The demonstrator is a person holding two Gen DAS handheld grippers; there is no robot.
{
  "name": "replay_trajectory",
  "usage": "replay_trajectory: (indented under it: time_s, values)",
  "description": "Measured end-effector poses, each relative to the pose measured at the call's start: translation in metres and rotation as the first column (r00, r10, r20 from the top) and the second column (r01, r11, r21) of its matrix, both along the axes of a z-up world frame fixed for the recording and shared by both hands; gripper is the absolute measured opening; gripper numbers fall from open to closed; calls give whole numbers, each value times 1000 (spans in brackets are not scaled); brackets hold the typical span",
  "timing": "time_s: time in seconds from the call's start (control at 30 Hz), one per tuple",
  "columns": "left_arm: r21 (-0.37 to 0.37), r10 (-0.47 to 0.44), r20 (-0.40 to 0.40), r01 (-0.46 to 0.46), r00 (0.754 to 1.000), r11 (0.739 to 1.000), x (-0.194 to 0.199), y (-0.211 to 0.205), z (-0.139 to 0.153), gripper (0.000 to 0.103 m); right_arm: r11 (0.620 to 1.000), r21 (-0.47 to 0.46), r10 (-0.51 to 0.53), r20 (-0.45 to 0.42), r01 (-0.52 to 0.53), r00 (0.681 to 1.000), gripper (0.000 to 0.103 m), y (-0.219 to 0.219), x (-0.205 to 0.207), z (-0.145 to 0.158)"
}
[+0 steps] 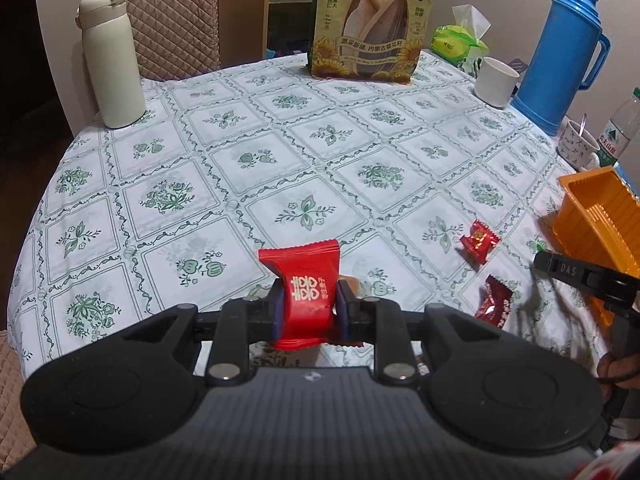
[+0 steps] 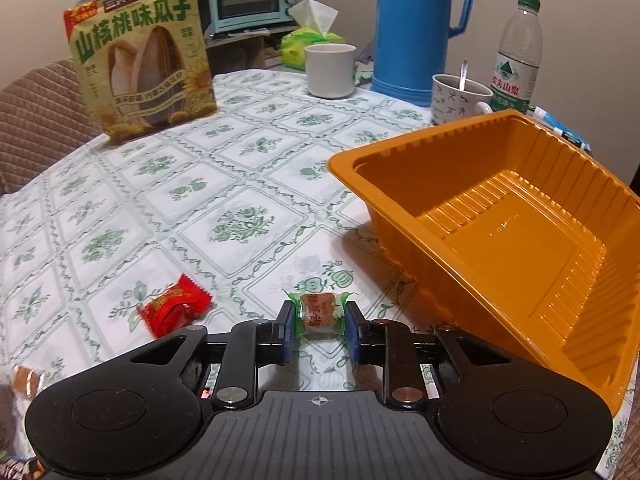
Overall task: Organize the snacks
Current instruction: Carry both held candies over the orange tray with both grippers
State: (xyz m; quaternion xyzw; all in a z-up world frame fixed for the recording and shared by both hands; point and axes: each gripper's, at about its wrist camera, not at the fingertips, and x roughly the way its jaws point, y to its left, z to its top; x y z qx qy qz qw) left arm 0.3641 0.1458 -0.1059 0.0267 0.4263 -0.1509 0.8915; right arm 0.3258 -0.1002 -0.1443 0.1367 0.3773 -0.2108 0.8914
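My left gripper (image 1: 310,306) is shut on a red wrapped candy (image 1: 306,292) held just above the tablecloth. In the right wrist view my right gripper (image 2: 320,326) is shut on a small green-wrapped candy (image 2: 320,312) low over the cloth. An orange plastic tray (image 2: 500,216) stands tilted just right of it, with nothing inside; its corner (image 1: 592,216) shows at the right edge of the left wrist view. A red candy (image 2: 174,308) lies on the cloth left of my right gripper, the same red candy (image 1: 479,241) near the tray. A dark red candy (image 1: 494,300) lies closer.
A big sunflower-seed bag (image 1: 372,20) stands at the table's far side. A cream flask (image 1: 110,60) stands far left. A white cup (image 2: 330,70), blue thermos (image 2: 416,28), mug with spoon (image 2: 460,98), water bottle (image 2: 518,52) and tissue pack (image 2: 308,36) crowd the far right.
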Motion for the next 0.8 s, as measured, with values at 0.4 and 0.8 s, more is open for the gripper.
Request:
replay_trajectory:
  time_s: [0.4,0.8]
  values:
    - [-20,2,35,-1,999,1000,-23,-22,29,23,990,74,113,65,-118,991,26,1,-27,50]
    - [-45,13,67,-10,998,999,-75,-78,63,23,966,119,214,126,-229,969,26,-36,-78,94]
